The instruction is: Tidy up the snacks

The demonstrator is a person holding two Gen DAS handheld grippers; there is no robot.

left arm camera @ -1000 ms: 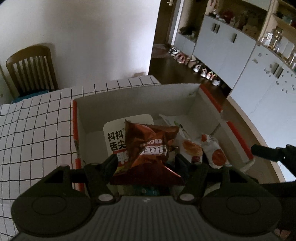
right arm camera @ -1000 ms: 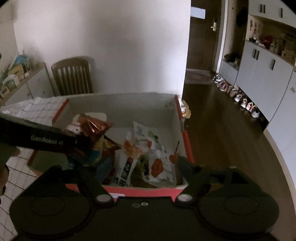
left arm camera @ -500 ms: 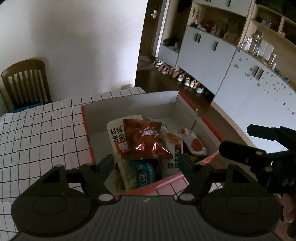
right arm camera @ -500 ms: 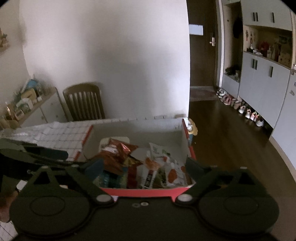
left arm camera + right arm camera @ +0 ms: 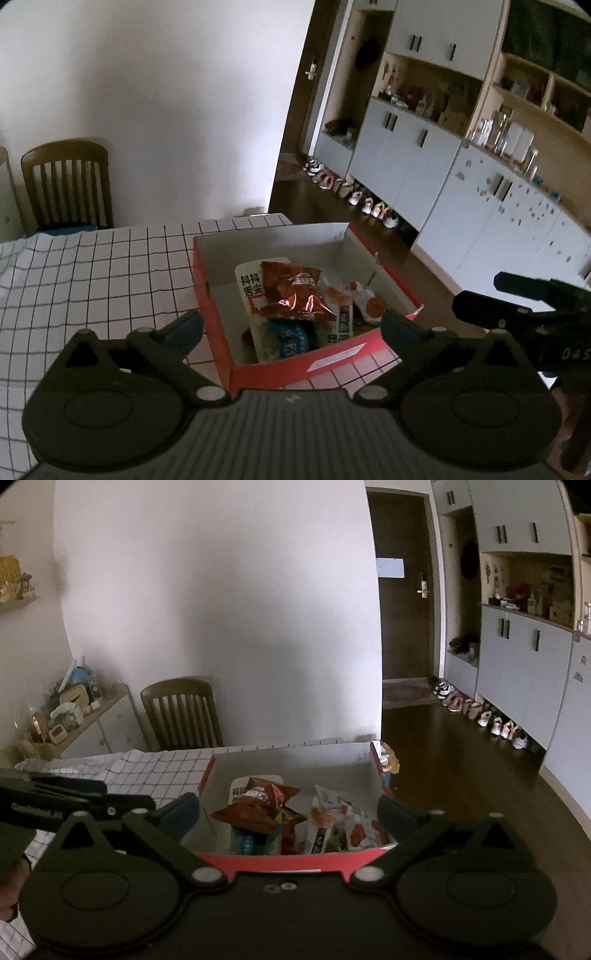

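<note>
From the left wrist, the left tool (image 5: 291,325) had just been spreading, released, nothing between; the brown snack bag (image 5: 293,293) lay in the red box (image 5: 295,363) on the desk (image 5: 92,273).
From the right wrist, the right tool (image 5: 290,810) likewise had just been spreading, empty, before the box.

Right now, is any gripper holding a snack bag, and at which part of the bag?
Nothing is held. The left gripper and right gripper have just opened wide with nothing between them; the brown bag lies in the red box.
</note>
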